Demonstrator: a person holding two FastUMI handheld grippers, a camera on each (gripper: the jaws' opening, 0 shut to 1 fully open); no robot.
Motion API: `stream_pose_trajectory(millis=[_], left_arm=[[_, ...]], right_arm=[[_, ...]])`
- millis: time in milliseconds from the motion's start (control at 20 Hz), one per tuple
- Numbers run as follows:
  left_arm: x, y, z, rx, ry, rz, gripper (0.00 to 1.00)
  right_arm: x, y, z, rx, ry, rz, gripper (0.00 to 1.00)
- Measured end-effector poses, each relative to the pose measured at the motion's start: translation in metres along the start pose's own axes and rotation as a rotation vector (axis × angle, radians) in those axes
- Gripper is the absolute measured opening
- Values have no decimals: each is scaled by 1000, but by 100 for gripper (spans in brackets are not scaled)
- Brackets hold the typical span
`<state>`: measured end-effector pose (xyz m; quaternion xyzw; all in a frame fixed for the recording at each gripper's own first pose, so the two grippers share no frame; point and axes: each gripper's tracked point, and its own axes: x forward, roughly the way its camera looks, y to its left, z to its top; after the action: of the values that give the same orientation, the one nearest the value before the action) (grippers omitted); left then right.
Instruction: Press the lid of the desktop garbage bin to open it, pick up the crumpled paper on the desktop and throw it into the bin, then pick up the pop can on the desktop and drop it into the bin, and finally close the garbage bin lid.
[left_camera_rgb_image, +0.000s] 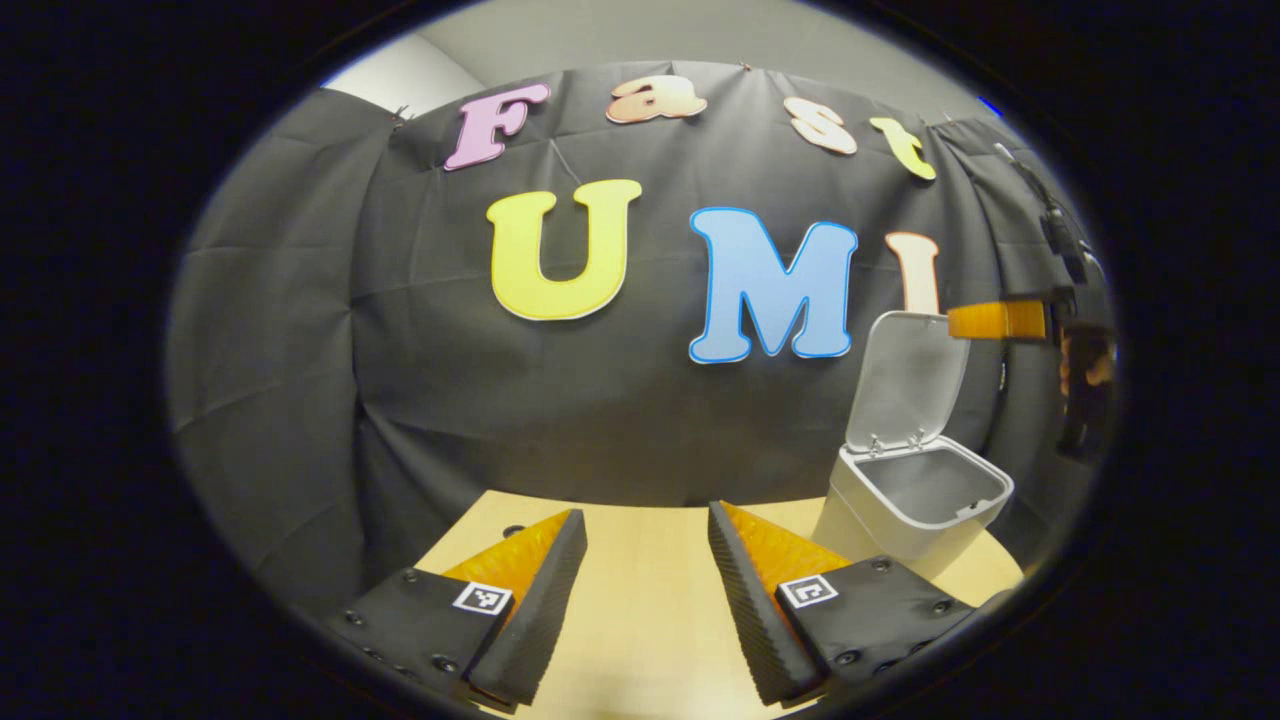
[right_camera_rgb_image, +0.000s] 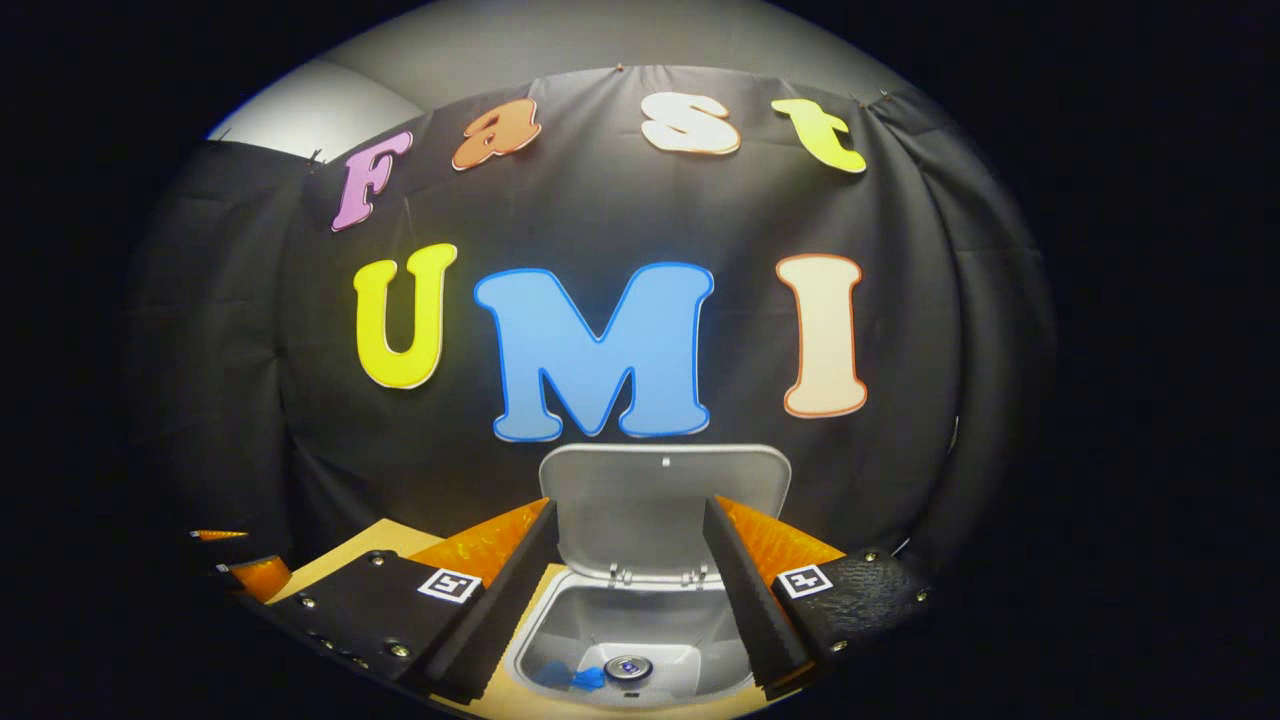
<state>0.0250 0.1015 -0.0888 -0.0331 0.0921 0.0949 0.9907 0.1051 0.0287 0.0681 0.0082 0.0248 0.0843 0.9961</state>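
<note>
The white plastic desktop garbage bin stands open on the pale wooden table, pop can already inside, beneath the empty, spread right gripper; left gripper likewise; closing the upright lid remains.

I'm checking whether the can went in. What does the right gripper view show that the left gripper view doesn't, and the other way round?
Right gripper view: it looks down into the bin, where a can top sits at the bottom with something blue beside it. Left gripper view: the bin from outside, the wooden table, and the right gripper near the top edge of the raised lid. Both: the lid standing open, and each view's own jaws apart, holding nothing.
</note>
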Motion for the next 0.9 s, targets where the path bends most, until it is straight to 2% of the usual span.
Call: stream_pose_trajectory(millis=[100,150,200,250,300,350,400,550,600,650,700,800,900], left_arm=[[2,-1,0,7,1,-2,78],[4,-1,1,8,1,-3,78],[5,-1,1,9,2,-3,78],[6,-1,1,11,3,-3,78],[8,0,1,13,3,0,78],[9,1,1,15,4,1,78],[11,3,1,18,5,3,78],[14,7,0,18,9,13,78],[15,8,0,16,11,15,78],[17,9,-1,15,14,17,78],[18,10,-2,15,17,19,78],[19,13,-3,15,18,25,78],[22,15,-5,10,24,27,82]], right_arm=[[13,-2,19,-9,-30,-7,91],[17,-2,25,-11,-34,-8,100],[26,-5,27,-13,-39,-19,89],[31,-4,29,-12,-35,-14,90],[37,-3,28,-8,-29,-13,76],[41,-4,29,-5,-22,-12,76],[48,-4,30,-1,-21,-11,80],[65,-7,27,-5,1,-22,58],[72,-7,22,-13,22,-25,43],[79,-10,20,-25,35,-31,43],[88,-22,19,-24,26,-81,43],[94,-28,26,6,28,-111,8],[101,-30,22,22,52,-116,8]])
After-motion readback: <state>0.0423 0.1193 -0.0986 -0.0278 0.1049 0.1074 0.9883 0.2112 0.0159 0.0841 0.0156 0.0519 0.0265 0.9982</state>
